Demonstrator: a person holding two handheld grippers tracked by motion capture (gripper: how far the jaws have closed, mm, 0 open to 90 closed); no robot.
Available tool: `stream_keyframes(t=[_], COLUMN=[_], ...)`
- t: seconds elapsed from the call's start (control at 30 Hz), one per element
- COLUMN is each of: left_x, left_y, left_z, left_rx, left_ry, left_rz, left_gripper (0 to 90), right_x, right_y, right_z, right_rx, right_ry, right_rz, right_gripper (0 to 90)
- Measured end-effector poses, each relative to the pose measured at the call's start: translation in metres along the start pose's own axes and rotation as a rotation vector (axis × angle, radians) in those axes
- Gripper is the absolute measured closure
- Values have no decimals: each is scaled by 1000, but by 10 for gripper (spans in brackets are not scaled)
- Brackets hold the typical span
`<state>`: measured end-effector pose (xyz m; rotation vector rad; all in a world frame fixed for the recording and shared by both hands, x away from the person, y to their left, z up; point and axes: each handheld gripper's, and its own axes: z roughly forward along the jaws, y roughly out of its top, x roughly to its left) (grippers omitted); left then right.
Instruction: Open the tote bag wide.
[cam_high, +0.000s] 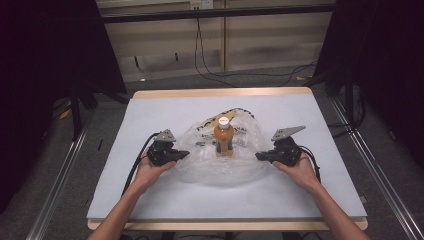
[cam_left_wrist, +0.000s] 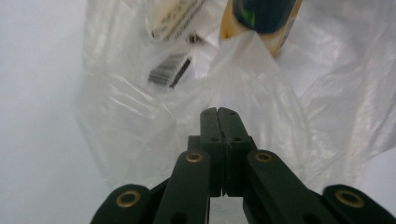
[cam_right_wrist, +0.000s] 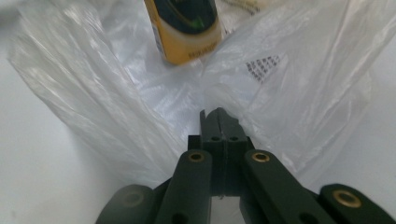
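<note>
We read this as the bag-handling step: both tongs sit at the two side edges of a clear plastic bag (cam_high: 220, 162), with an orange bottle (cam_high: 224, 140) standing upright between them, on or in the bag; we can't tell which.

Left tongs (cam_high: 183, 154) pressed together, tips at the bag's left edge. In the left gripper view the film bunches right at the tips (cam_left_wrist: 218, 112), so we judge they're pinching it, though the film inside the jaws is hidden. Right tongs (cam_high: 261, 156) likewise pressed together at the right edge, film gathered round the tips (cam_right_wrist: 218, 113).

Next move probably calls for lifting or pulling both edges evenly, so the bottle stays upright.

Bag: thin, crinkly, translucent, printed text and a barcode patch (cam_left_wrist: 170, 71). Bottle: rounded, white cap, dark label, orange-yellow body. Surface (cam_high: 150, 200): flat, matte, pale grey sheet.
</note>
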<state>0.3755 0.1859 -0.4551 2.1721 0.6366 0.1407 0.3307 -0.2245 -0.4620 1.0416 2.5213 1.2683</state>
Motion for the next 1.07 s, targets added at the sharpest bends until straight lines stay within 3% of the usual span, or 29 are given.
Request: stream_keyframes(t=[0.07, 0.13, 0.17, 0.2, 0.27, 0.3, 0.37, 0.4, 0.43, 0.53, 0.67, 0.87, 0.97, 1.0, 1.07], left_x=[-1, -3, -4, -4, -7, -8, -11, -13, -14, -20, -28, -34, -34, -35, -35], left_y=[0, 1, 1, 1, 0, -1, -2, -3, -3, -7, -20, -44, -47, -47, -47], left_z=[-7, -14, -18, -21, -26, -28, -32, -35, -37, -45, -57, -73, -78, -79, -78], left_rx=[-45, -116, -134, -151, -175, -188, -212, -218, -233, -249, -269, -313, -340, -332, -327], left_ry=[3, 9, 14, 24, 31, 42, 75, 88, 79, 103, 115, 150, 166, 190, 190], left_rz=[-6, -25, -29, -32, -15, -13, -13, -19, -22, -31, -44, -58, -76, -68, -56], left_gripper=[876, 793, 750, 711, 661, 621, 441, 363, 339, 205, 109, 52, 40, 37, 28], right_x=[4, 8, 10, 12, 14, 15, 17, 19, 22, 27, 34, 40, 39, 38, 36], right_y=[2, 2, 3, 3, 2, 2, 0, -1, -3, -7, -18, -42, -49, -50, -51], right_z=[-6, -13, -17, -21, -29, -32, -36, -39, -40, -46, -58, -75, -79, -80, -83], right_rx=[-36, -89, -119, -146, -194, -220, -249, -265, -281, -321, -382, -409, -420, -422, -439], right_ry=[-15, -19, -27, -53, -37, -46, -59, -87, -104, -137, -172, -208, -229, -231, -249], right_rz=[-1, -3, 1, 5, 8, 15, 19, 14, 15, 36, 43, 90, 117, 119, 131], right_gripper=[900, 881, 780, 740, 659, 571, 441, 345, 275, 99, 22, 25, 32, 41, 30])
